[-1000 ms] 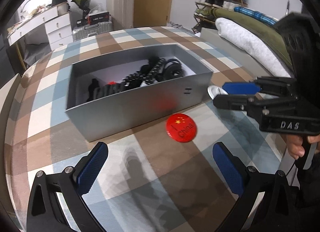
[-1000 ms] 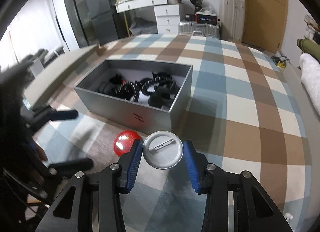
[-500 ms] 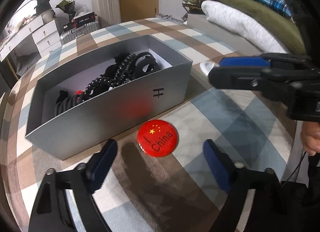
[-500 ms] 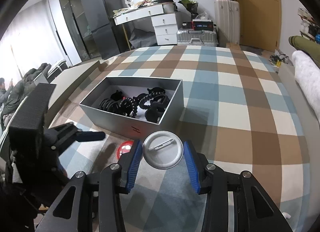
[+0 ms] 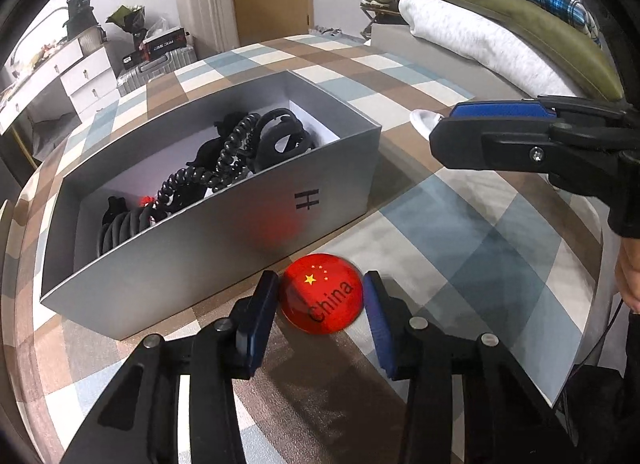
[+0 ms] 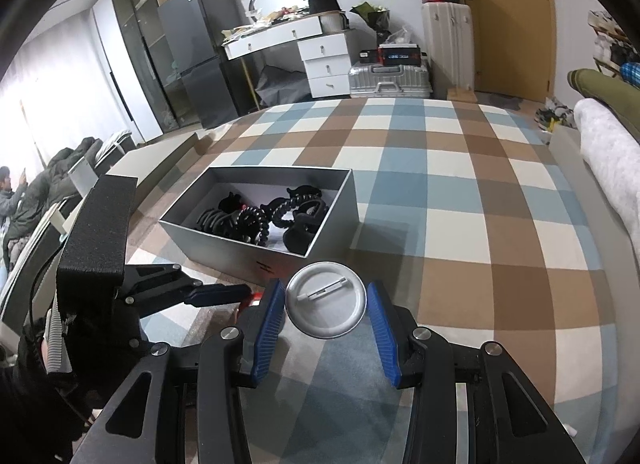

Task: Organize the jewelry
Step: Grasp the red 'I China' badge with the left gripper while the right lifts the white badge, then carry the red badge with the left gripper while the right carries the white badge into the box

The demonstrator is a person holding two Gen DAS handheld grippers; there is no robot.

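A round red badge [image 5: 322,300] printed "China" lies on the checked cloth just in front of the grey box [image 5: 200,248]. My left gripper [image 5: 320,279] straddles it, its jaws closing, and both pads touch the badge's rim. My right gripper [image 6: 325,286] is shut on a second badge [image 6: 326,304], which shows its white back and pin and is held above the cloth near the box's front corner. From the left wrist view, the right gripper [image 5: 444,128] hovers to the right of the box. Black coiled hair ties and clips [image 5: 240,152] fill the box.
The checked cloth [image 6: 460,224] stretches wide to the right of the box. Folded bedding [image 5: 480,36] lies beyond the right edge. A white desk and drawers [image 6: 320,52], suitcases and a fridge stand at the back. A person sits at far left [image 6: 8,192].
My left gripper came forward and down to the red badge and narrowed its wide jaws until they met its rim. The right gripper kept its badge and barely moved.
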